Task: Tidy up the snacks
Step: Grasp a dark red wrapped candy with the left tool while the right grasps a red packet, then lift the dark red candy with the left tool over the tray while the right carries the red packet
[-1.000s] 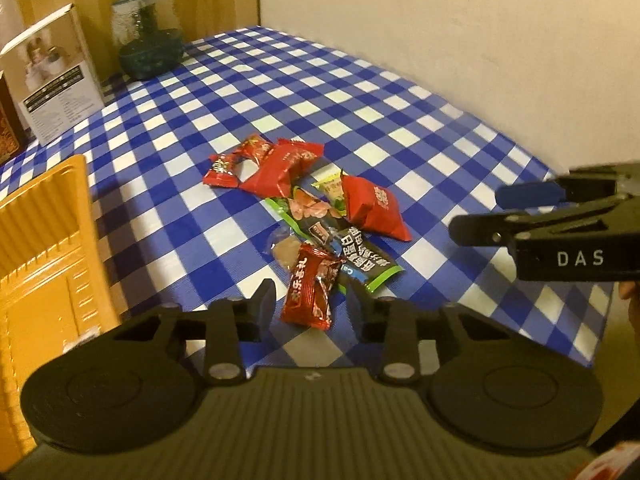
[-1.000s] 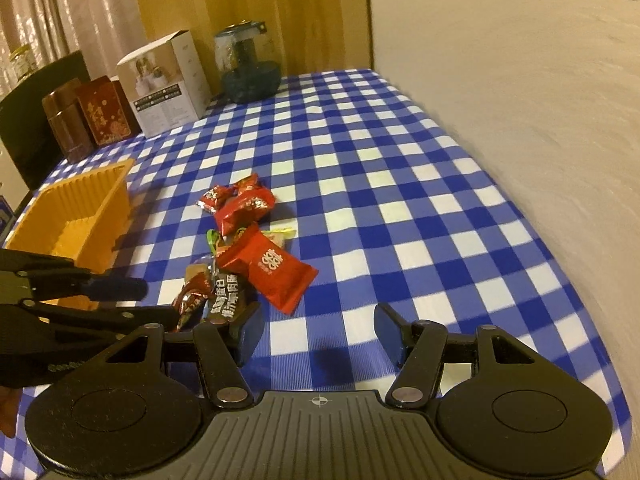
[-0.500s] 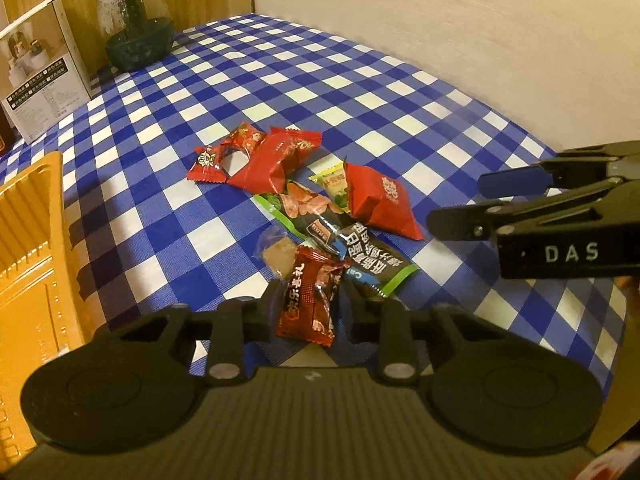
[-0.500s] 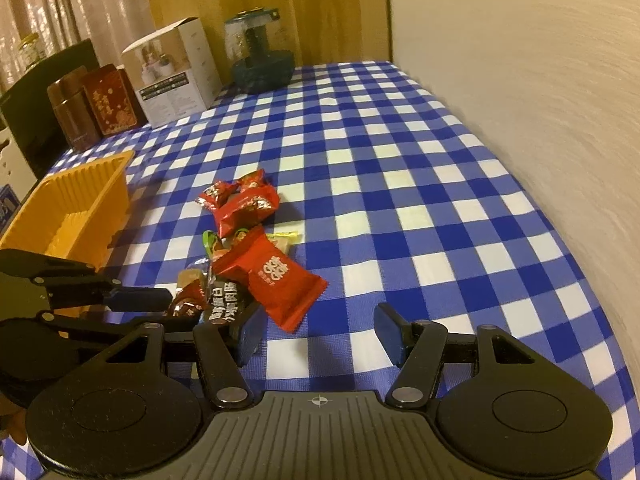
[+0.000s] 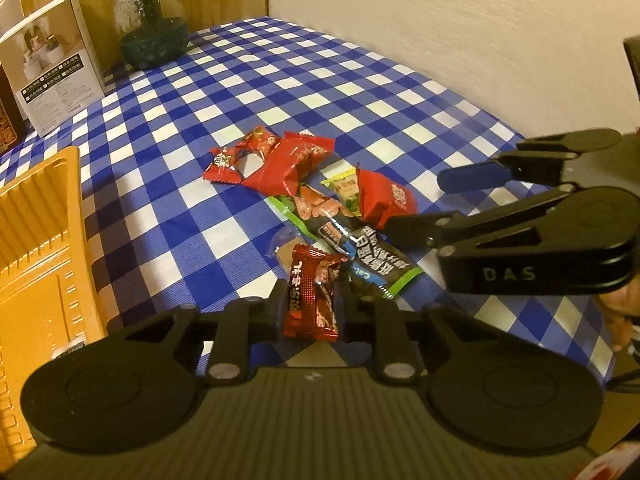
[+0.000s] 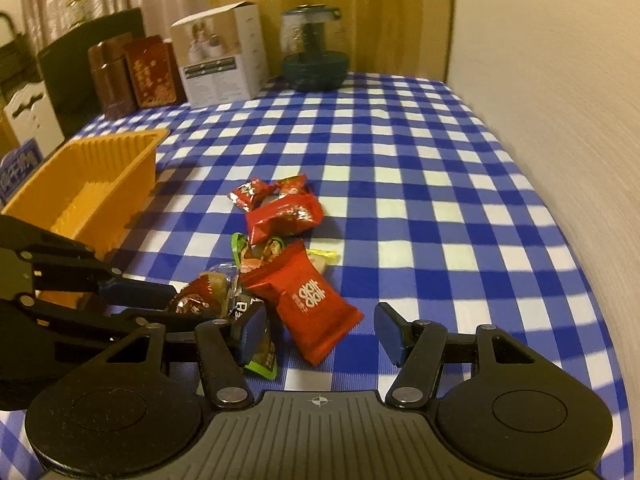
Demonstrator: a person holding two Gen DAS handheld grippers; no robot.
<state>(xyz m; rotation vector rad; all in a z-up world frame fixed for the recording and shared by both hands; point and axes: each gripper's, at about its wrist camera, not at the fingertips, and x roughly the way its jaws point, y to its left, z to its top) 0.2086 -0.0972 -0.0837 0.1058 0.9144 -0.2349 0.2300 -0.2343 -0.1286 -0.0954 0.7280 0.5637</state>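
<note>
I am holding my left tongs (image 5: 310,310) low over the table (image 5: 360,80), and they are pinching a small dark red candy packet (image 5: 310,296) between the two tips. I am squeezing it at the sides so it stands up and cannot slip out. My guess is that it is just lifted off the cloth, but I cannot tell for sure. The other snacks (image 5: 320,200) are lying in a loose pile in the middle of the blue checked table, some on top of each other, so I am picking from the near edge where one packet is easy to reach. The orange tray (image 5: 36,240) is sitting on my left, close to the pile, and I think that is where the snacks should go. It looks like nothing is in it yet, so the job is only starting. My right tongs (image 6: 320,334) are wide open and holding nothing. I am keeping them just beside the big red packet (image 6: 308,304), ready to grab it when it is their turn. A white box (image 6: 220,60) and a glass jar (image 6: 314,54) are standing far back, out of my way.
</note>
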